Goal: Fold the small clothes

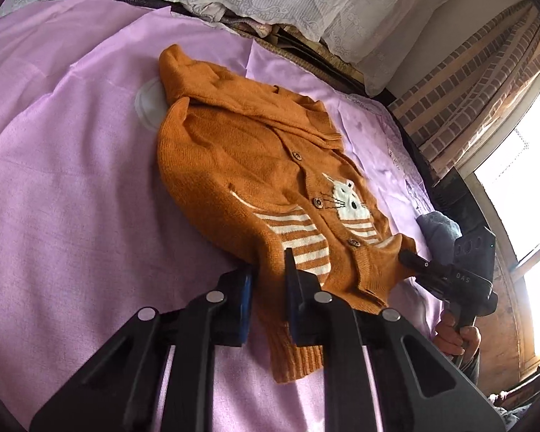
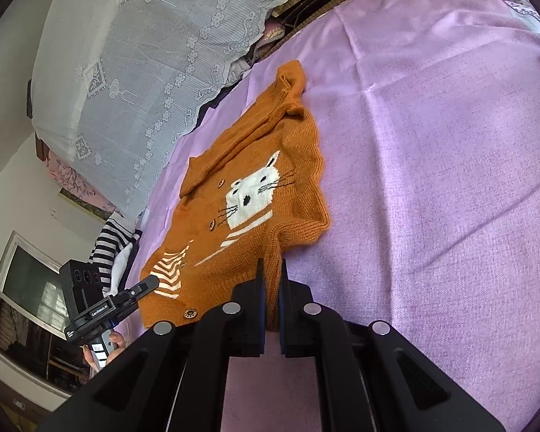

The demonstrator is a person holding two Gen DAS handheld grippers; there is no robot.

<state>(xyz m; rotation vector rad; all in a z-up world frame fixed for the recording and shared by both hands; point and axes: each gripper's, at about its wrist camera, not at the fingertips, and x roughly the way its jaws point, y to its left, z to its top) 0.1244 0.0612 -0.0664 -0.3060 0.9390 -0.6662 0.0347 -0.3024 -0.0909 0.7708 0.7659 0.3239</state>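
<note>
An orange cardigan (image 1: 241, 165) lies on the lilac-sheeted bed (image 1: 72, 198).

Both wrist cams close, angled down from opposite hem corners, sharing cardigan (image 1: 241, 165).

One orange cardigan (image 1: 241, 165) is lying on one purple sheet (image 1: 72, 198), with four wooden buttons showing down its front. Two grippers, the left gripper (image 1: 268, 284) and the right gripper (image 2: 271, 280), are showing, one per hand.

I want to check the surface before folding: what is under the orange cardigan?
A purple sheet lies under the cardigan. A whitish round patch shows at its edge near the sleeve; the rest of the patch is covered.
</note>
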